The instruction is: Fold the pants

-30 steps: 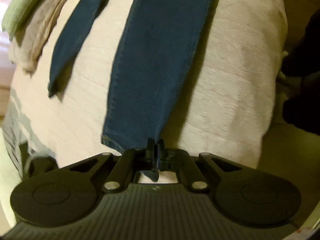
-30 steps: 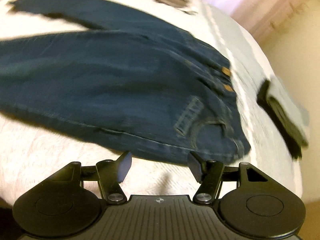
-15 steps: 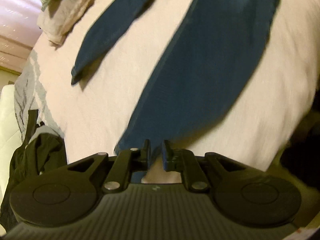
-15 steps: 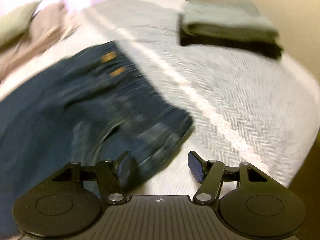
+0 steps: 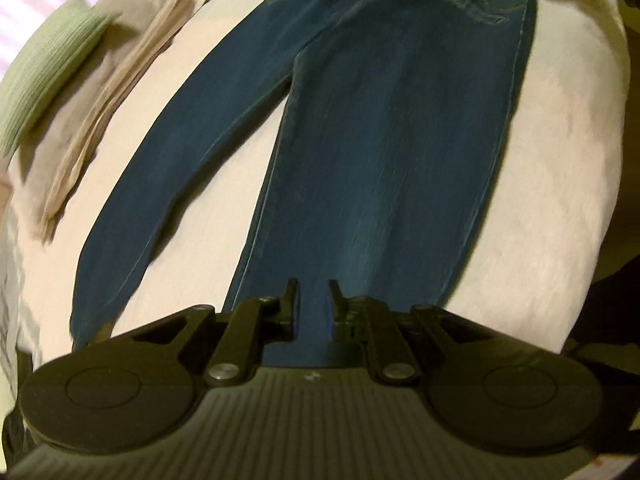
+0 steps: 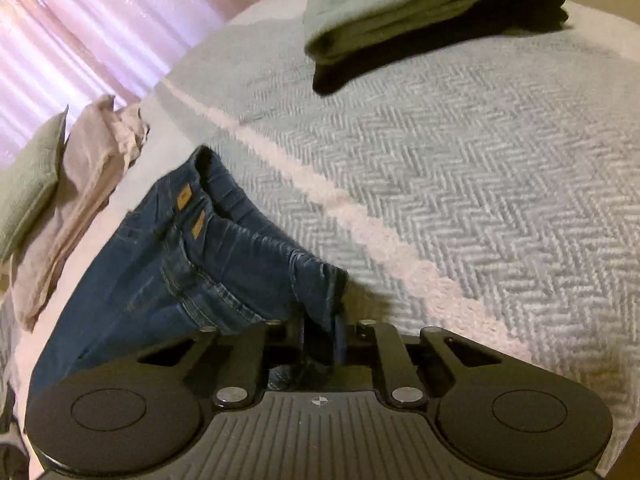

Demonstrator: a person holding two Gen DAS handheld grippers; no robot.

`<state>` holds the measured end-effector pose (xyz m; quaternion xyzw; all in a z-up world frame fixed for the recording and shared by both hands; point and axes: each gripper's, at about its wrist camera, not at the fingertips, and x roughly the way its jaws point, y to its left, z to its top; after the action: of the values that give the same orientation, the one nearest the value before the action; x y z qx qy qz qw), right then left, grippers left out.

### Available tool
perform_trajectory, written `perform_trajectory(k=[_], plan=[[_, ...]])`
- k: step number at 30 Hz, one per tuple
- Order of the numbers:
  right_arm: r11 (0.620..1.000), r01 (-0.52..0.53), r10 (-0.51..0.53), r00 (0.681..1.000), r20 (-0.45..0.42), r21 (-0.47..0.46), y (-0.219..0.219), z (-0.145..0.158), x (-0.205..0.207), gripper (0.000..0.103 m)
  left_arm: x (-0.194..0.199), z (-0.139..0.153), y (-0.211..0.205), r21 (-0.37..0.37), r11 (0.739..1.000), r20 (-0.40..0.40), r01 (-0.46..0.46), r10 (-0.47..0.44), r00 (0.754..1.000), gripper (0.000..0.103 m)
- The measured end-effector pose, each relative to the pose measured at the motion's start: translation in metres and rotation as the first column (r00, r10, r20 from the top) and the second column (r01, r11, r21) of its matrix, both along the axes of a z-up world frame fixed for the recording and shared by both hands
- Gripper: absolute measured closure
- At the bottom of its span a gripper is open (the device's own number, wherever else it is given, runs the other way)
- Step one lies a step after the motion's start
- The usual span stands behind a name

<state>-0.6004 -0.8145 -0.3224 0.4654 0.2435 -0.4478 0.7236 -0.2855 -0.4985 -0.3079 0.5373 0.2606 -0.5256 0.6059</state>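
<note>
- Blue jeans [image 5: 384,152] lying flat on the pale bedspread [image 5: 560,140], legs spreading toward the lens, waist cut off at the top edge.
- Left gripper [image 5: 313,304] hovering over the nearer leg, jaws standing slightly apart; pads seeming clear of the denim, hem hiding behind the gripper body.
- Right gripper [image 6: 320,336] closing, jaws pinching the bunched waistband corner [image 6: 320,288]; cloth between the pads partly hiding in shadow.
- Folded green and black garments [image 6: 420,12] sitting well apart, blurring, running off frame.
- Beige clothing [image 6: 80,200] and green pillow [image 6: 28,184] lying beside the jeans, edges blurring.
</note>
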Motion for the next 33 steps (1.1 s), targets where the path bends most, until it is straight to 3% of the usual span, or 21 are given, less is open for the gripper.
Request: perform_trajectory(k=[2, 4, 5, 7, 9, 12, 15, 18, 23, 27, 33], plan=[[0.999, -0.037, 0.037, 0.999, -0.033, 0.011, -0.003, -0.006, 0.005, 0.091, -0.007, 0.003, -0.008, -0.007, 1.000, 0.006, 0.017, -0.017, 1.000, 0.091], [0.998, -0.053, 0.054, 0.996, -0.068, 0.020, -0.006, -0.005, 0.010, 0.079, -0.008, 0.006, -0.014, -0.008, 1.000, 0.003, 0.007, -0.007, 1.000, 0.091], [0.999, -0.054, 0.054, 0.991, -0.120, -0.003, -0.005, 0.000, 0.012, 0.061, -0.008, 0.008, -0.015, -0.008, 1.000, 0.003, -0.006, 0.006, 1.000, 0.091], [0.989, -0.086, 0.055, 0.969, -0.240, -0.118, 0.000, 0.023, 0.020, 0.053, -0.008, 0.009, -0.016, -0.009, 0.999, 0.003, -0.042, 0.042, 0.999, 0.091], [0.969, -0.164, 0.115, 0.961, -0.252, -0.183, -0.003, 0.039, 0.033, 0.052, -0.007, 0.013, -0.016, -0.017, 0.997, 0.005, -0.075, 0.075, 0.997, 0.091], [0.928, -0.307, 0.265, 0.943, -0.203, -0.211, -0.021, 0.045, 0.066, 0.052, 0.000, 0.015, -0.026, -0.046, 0.990, -0.020, -0.131, 0.130, 0.991, 0.091], [0.875, -0.432, 0.398, 0.899, -0.180, -0.221, -0.050, 0.037, 0.108, 0.052, 0.003, 0.013, -0.053, -0.091, 0.983, -0.053, -0.161, 0.157, 0.986, 0.090], [0.849, -0.479, 0.445, 0.876, -0.184, -0.226, -0.081, 0.021, 0.139, 0.052, 0.004, 0.008, -0.089, -0.145, 0.975, -0.093, -0.167, 0.154, 0.984, 0.085], [0.836, -0.524, 0.502, 0.850, -0.159, -0.163, -0.113, -0.012, 0.159, 0.052, 0.001, -0.005, -0.159, -0.224, 0.951, -0.192, -0.212, 0.170, 0.967, 0.078], [0.848, -0.507, 0.494, 0.861, -0.117, -0.155, -0.115, -0.009, 0.151, 0.079, -0.010, -0.012, -0.203, -0.252, 0.945, -0.238, -0.208, 0.148, 0.960, 0.074], [0.854, -0.506, 0.498, 0.862, -0.092, -0.121, -0.123, -0.008, 0.157, 0.081, -0.024, -0.018, -0.238, -0.260, 0.942, -0.285, -0.212, 0.135, 0.949, 0.074]])
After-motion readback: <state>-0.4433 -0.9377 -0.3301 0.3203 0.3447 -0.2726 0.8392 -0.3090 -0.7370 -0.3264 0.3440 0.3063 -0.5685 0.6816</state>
